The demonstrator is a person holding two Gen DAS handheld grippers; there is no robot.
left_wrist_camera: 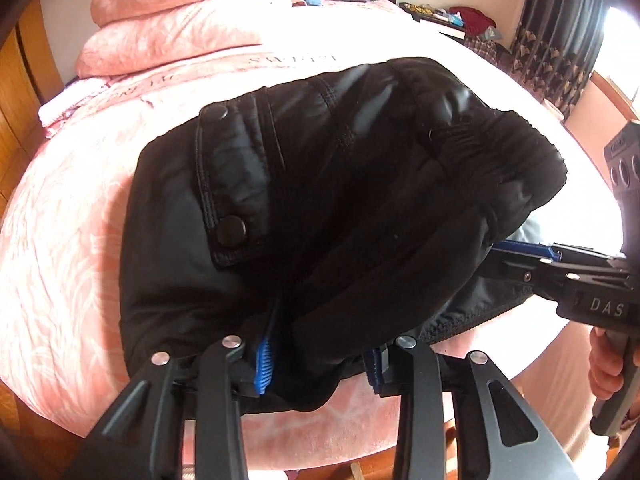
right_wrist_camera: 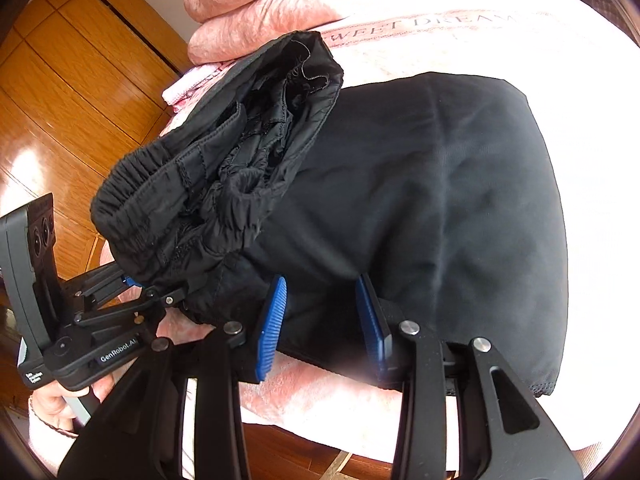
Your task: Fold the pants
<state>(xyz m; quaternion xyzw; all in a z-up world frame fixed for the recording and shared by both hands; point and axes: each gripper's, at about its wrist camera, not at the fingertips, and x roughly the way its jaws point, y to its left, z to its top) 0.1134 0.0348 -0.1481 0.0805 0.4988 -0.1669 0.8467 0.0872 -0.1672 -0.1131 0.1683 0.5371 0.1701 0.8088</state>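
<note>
Black padded pants [right_wrist_camera: 440, 184] lie folded on the pink bed. Their elastic waistband end [right_wrist_camera: 180, 184] is bunched and turned over onto the flat part. In the left wrist view the pants [left_wrist_camera: 320, 184] fill the middle, with a snap pocket flap [left_wrist_camera: 230, 232] showing. My left gripper [left_wrist_camera: 319, 366] is open at the near edge, with a bulge of the fabric between its blue pads [left_wrist_camera: 264, 364]. From the right wrist view this gripper [right_wrist_camera: 144, 286] sits under the bunched waistband. My right gripper [right_wrist_camera: 322, 328] is shut on the near edge of the pants, and creases run out from it. It reaches in from the right [left_wrist_camera: 520, 260].
A folded pink quilt [left_wrist_camera: 180, 20] is stacked at the far side of the bed [left_wrist_camera: 60, 260]. Wooden wardrobe doors [right_wrist_camera: 80, 92] stand to the left. A cluttered bedside table [left_wrist_camera: 448, 16] and dark curtains [left_wrist_camera: 560, 48] are at the far right. A hand [left_wrist_camera: 604, 368] holds the right gripper's handle.
</note>
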